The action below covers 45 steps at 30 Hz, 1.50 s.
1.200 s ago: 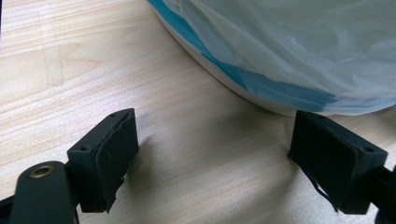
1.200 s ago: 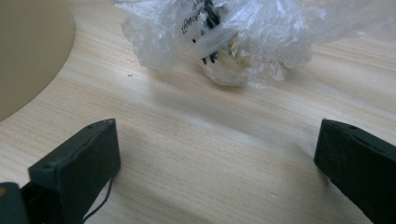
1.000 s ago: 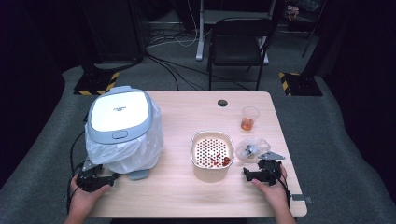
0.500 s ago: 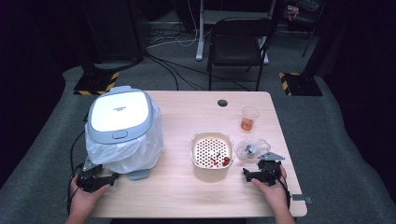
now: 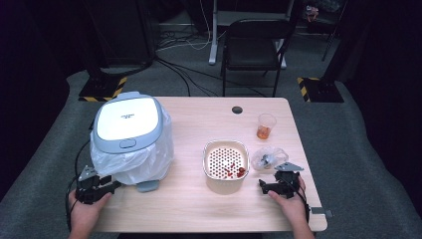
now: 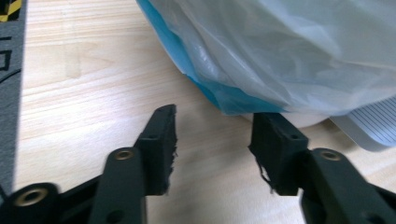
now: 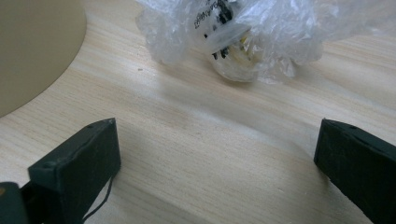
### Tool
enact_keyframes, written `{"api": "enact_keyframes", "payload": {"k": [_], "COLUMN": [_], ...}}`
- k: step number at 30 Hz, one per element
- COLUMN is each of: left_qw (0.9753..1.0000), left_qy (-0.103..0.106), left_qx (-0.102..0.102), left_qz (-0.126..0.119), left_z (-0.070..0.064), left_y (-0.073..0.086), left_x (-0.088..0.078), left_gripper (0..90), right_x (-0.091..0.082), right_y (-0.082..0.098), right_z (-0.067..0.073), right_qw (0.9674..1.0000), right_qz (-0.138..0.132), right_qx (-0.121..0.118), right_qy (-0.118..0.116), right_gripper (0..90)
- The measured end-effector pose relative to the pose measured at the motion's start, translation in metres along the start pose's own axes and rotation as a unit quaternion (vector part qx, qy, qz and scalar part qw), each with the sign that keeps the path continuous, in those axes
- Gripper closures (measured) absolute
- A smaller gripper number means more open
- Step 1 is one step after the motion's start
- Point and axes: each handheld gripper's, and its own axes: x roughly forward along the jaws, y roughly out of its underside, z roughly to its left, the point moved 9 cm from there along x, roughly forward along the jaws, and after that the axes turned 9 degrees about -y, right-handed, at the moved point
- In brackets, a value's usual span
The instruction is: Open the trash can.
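A white-lidded bin (image 5: 128, 122) lined with a pale plastic bag (image 5: 149, 162) stands at the table's left. My left gripper (image 5: 115, 184) rests on the table just in front of it, open. In the left gripper view the bag (image 6: 289, 51) hangs right ahead of my left gripper (image 6: 212, 133), whose jaws hold nothing. A beige perforated basket (image 5: 225, 162) with a few red bits sits mid-table. A crumpled clear wrapper (image 5: 268, 158) lies to its right. My right gripper (image 5: 262, 186) stands wide open below them. The wrapper (image 7: 243, 37) lies ahead of my right gripper (image 7: 217, 151).
A clear cup (image 5: 265, 126) with orange liquid stands at the back right, behind the wrapper. A black round grommet (image 5: 237, 110) sits near the table's far edge. The bin's grey pedal (image 6: 373, 126) juts out low. A black chair (image 5: 254, 45) stands beyond the table.
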Motion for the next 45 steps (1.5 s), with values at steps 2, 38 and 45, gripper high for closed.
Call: {"api": "enact_keyframes", "payload": {"k": [2,38,45], "left_qw": [0.9999,0.9979,0.9989], "left_qy": [-0.010,-0.040,-0.015], "left_qx": [0.001,-0.029,-0.019], "left_qz": [-0.002,-0.042,-0.039], "left_z": [0.004,0.040,0.023], "left_y": [-0.003,-0.107,-0.110], "left_x": [-0.007,-0.009,-0.002], "left_gripper": [55.5,80.6,82.9], "right_x": [0.000,0.000,0.000], "right_y": [0.000,0.000,0.000], "right_z": [0.000,0.000,0.000], "right_qw": [1.0000,1.0000,1.0000], "right_qz": [0.000,-0.001,-0.001], "right_qx": [0.000,0.002,0.002], "right_qy": [0.000,0.001,0.001], "right_gripper": [0.0,0.0,0.0]}}
